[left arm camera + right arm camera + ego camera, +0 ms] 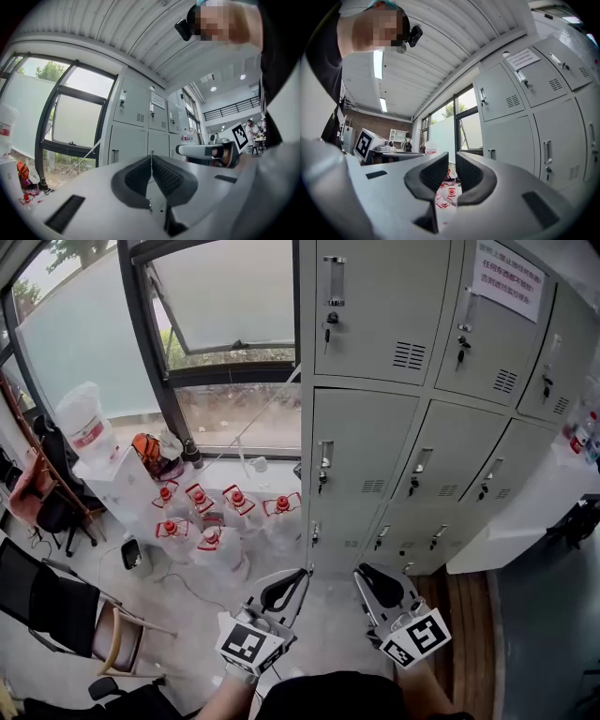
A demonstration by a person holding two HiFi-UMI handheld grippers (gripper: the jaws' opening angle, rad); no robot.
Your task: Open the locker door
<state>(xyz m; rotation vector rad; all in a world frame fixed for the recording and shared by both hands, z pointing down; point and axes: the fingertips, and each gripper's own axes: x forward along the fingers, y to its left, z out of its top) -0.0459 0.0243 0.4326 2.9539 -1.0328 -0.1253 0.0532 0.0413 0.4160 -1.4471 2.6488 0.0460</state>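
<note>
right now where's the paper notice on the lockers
In the head view the paper notice sits at the upper right, stuck on the middle top-row locker door, just right of that door's handle.

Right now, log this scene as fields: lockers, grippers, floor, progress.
lockers: grey bank, every door in view closed
keys: hanging in several locks
notice: paper sheet on an upper door
left gripper: shut, empty, short of the lockers
right gripper: shut, empty, short of the lockers
floor: red-capped jugs left of the lockers, below the window
progress: no door touched yet
</note>
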